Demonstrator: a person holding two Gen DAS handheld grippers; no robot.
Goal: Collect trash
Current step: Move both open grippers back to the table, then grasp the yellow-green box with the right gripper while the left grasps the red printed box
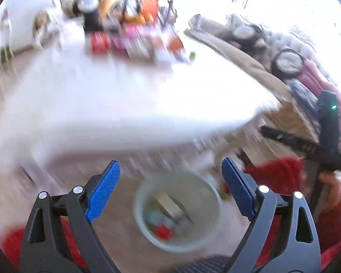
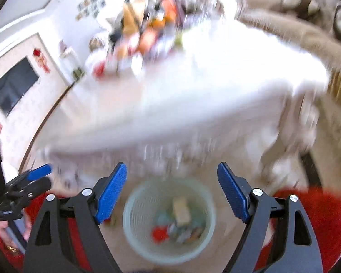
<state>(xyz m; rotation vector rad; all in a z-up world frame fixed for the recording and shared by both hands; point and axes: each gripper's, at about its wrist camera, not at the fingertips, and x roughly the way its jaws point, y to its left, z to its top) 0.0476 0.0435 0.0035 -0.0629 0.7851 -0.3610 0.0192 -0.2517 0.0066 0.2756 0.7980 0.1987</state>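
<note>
Left gripper [image 1: 170,168] and right gripper [image 2: 171,169], jaws apart, empty, above bin [image 2: 169,220]. Trash [image 2: 181,211] inside bin; bin on floor before white table [image 2: 193,95]. Frames blurred.

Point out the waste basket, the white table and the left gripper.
waste basket [image 2: 134,241]: right wrist view, its pale mesh wall.
white table [image 1: 125,95]: left wrist view, bare top.
left gripper [image 1: 170,177]: left wrist view, midway between its blue fingertips.
</note>
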